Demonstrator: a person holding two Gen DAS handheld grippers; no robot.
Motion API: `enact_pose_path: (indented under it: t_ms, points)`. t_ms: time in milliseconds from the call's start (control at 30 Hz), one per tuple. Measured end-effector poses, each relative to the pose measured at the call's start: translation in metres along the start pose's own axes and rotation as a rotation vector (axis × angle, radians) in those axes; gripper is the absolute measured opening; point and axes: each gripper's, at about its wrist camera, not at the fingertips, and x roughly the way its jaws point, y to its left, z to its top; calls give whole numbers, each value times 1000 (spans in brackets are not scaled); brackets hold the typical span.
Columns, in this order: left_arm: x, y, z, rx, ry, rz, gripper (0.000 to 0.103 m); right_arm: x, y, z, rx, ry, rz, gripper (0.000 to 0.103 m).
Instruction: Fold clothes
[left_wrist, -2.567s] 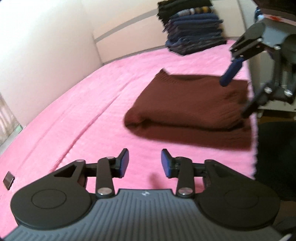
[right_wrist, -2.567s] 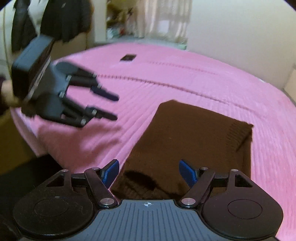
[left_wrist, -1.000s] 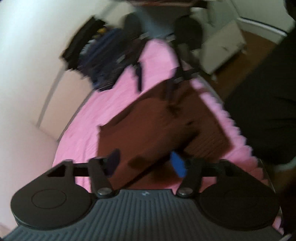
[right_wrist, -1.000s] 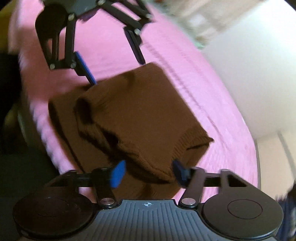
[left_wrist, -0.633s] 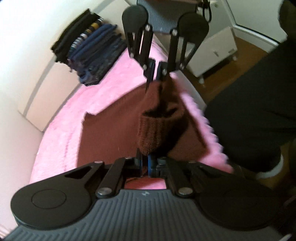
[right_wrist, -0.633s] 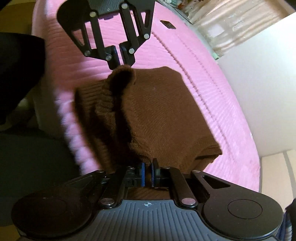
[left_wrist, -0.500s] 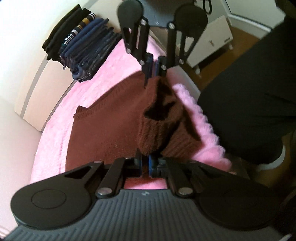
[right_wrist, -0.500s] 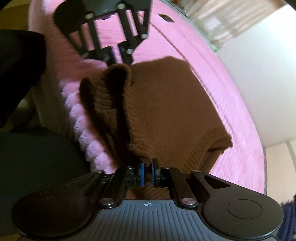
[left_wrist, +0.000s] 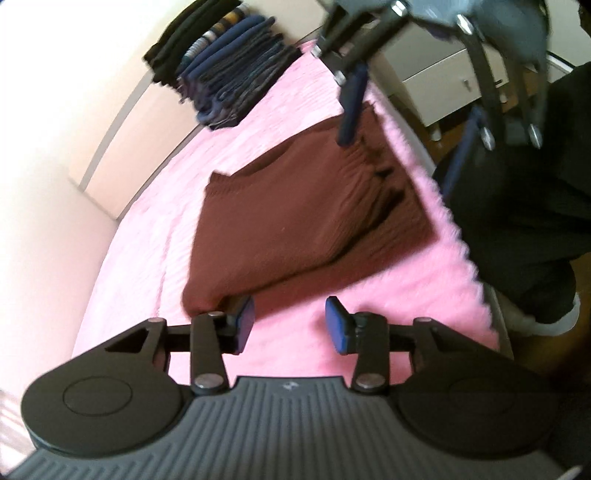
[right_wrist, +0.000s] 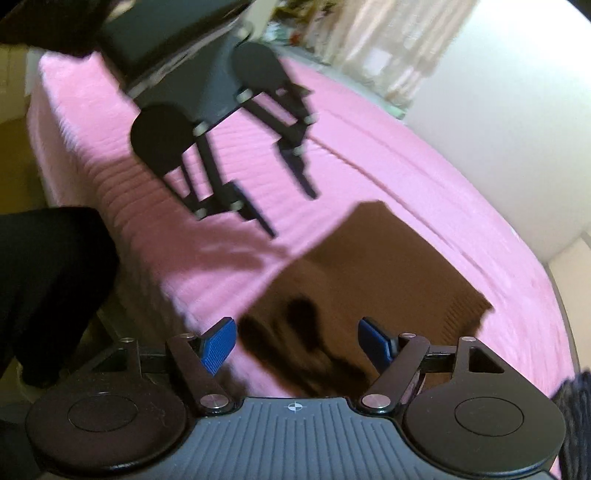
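Observation:
A brown knitted sweater (left_wrist: 295, 206) lies folded on the pink blanket (left_wrist: 159, 258), close to the bed's edge. In the left wrist view my left gripper (left_wrist: 290, 325) hovers just short of the sweater's near corner. Its jaws are opening with only blanket between them. My right gripper (left_wrist: 399, 162) hangs over the sweater's far end there. In the right wrist view my right gripper (right_wrist: 297, 343) is above the sweater (right_wrist: 369, 266), its jaws opening and pressing on nothing. The left gripper (right_wrist: 291, 214) floats over bare blanket beyond the sweater.
A stack of folded dark clothes (left_wrist: 229, 74) sits at the bed's far end by the wall. A white cabinet (left_wrist: 443, 88) stands beside the bed. The person's dark trousers (left_wrist: 517, 203) are along the bed's edge. Curtains (right_wrist: 388, 55) hang past the bed.
Half a second ago both grippers were shut on the sweater's raised edge. Both have let go and drawn back; the sweater has dropped flat onto the blanket.

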Motion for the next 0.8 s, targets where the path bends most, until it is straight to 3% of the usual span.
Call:
enact_pose_path:
  t_ms: [33,100,133,167,233,300,467,733,767,800]
  points:
    - [-3,2,-4,-6,6,10,41,7,3,3,-5,12,1,75]
    - [-4,6,-9,-1,13,38,55,20,10,8,-20,64,-16,74]
    - [-4,7,-13,9,13,50,58,27,11,10,-35,93,-29,59]
    - [-5,7,-17,19,12,61,65,30,11,9,-48,114,-38,52]
    - [-1,7,-23,68,10,83,69,32,10,7,-72,150,-54,27]
    - [10,6,-27,147,8,108,74,25,3,8,-63,154,-51,21]
    - [47,6,-33,337,-14,159,82,-10,-27,10,36,109,-30,18]
    - [99,18,-21,468,-100,157,82,-49,-45,-4,127,68,-4,18]
    - [102,19,-19,477,-106,151,80,-38,-44,-11,127,66,-3,18]
    - [106,20,-17,486,-111,144,69,-31,-45,-19,120,64,-3,18]
